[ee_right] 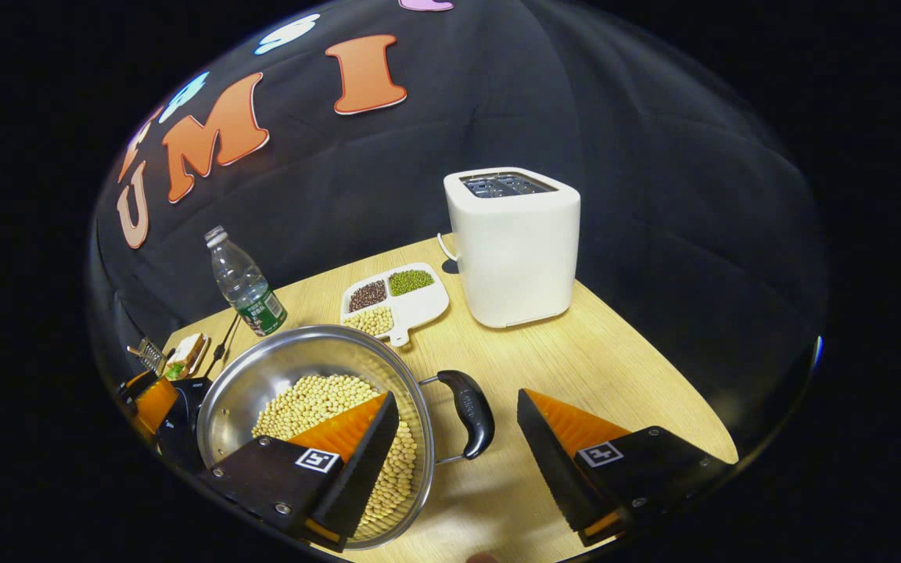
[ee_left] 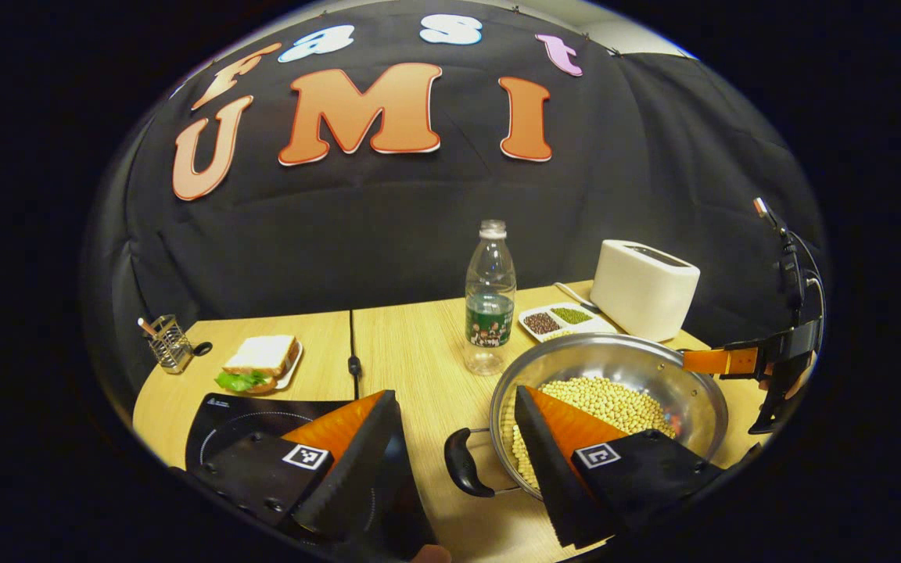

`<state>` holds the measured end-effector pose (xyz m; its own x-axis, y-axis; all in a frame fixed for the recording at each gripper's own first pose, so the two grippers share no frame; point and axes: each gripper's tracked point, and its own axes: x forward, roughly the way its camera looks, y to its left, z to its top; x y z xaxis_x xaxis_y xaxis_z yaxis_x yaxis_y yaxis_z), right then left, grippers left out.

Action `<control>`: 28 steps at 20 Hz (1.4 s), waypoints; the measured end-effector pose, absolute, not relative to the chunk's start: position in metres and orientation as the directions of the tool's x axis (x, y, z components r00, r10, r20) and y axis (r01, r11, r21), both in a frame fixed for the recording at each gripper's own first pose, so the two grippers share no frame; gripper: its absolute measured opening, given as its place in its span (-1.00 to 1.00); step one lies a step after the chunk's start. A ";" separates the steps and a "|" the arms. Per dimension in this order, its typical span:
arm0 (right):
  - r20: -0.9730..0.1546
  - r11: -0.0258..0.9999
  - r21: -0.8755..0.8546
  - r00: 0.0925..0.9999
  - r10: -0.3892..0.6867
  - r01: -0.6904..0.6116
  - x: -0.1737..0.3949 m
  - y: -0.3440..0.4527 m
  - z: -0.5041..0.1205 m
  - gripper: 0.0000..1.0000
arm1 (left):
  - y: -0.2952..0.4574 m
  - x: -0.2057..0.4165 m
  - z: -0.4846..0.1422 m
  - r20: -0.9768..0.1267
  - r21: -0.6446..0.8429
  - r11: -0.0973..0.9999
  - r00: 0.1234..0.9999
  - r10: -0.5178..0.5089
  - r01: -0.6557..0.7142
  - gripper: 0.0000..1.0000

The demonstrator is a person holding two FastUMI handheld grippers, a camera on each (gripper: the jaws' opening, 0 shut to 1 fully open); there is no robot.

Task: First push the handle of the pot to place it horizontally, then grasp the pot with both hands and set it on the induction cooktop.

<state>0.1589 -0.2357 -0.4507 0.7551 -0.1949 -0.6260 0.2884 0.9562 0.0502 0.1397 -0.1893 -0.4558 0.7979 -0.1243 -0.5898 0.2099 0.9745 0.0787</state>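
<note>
A steel pot [ee_left: 615, 358] holding soybeans [ee_left: 615, 399] stands on the wooden table, to the right of the black induction cooktop [ee_left: 224, 418]. Its near black handle [ee_left: 462, 465] lies between the fingers of my open left gripper [ee_left: 452, 393], untouched; the right finger reaches over the pot's rim. In the right gripper view the pot [ee_right: 286, 366] is at lower left. Its other black handle [ee_right: 472, 414] sits between the fingers of my open right gripper [ee_right: 457, 393], whose left finger hangs over the beans. The right gripper [ee_left: 767, 367] also appears beyond the pot's far side.
Behind the pot stand a water bottle [ee_left: 489, 301], a white toaster [ee_left: 642, 288] and a divided dish of beans [ee_left: 558, 319]. A sandwich on a plate [ee_left: 261, 361] and a wire holder [ee_left: 169, 342] sit at the far left. A cable [ee_left: 353, 363] runs along the table seam.
</note>
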 end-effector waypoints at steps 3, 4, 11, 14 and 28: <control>-0.632 0.957 0.047 0.751 -0.193 0.286 0.164 -0.236 -0.458 0.91 | -0.193 0.133 -0.483 -0.655 0.060 0.974 0.745 -0.126 0.217 0.98; -0.632 0.957 0.048 0.751 -0.193 0.286 0.166 -0.236 -0.459 0.90 | -0.194 0.132 -0.490 -0.667 0.051 0.975 0.733 -0.129 0.217 0.98; -0.660 0.960 0.046 0.730 -0.179 0.276 0.172 -0.231 -0.474 0.81 | -0.202 0.128 -0.513 -0.713 0.016 0.977 0.687 -0.139 0.214 0.98; -0.666 0.961 0.039 0.724 -0.180 0.275 0.172 -0.233 -0.476 0.43 | -0.199 0.132 -0.519 -0.723 0.047 0.980 0.683 -0.100 0.193 0.51; -0.655 0.956 0.043 0.730 -0.193 0.290 0.131 -0.213 -0.421 -0.05 | -0.186 0.113 -0.480 -0.761 0.000 0.993 0.644 -0.078 0.120 0.10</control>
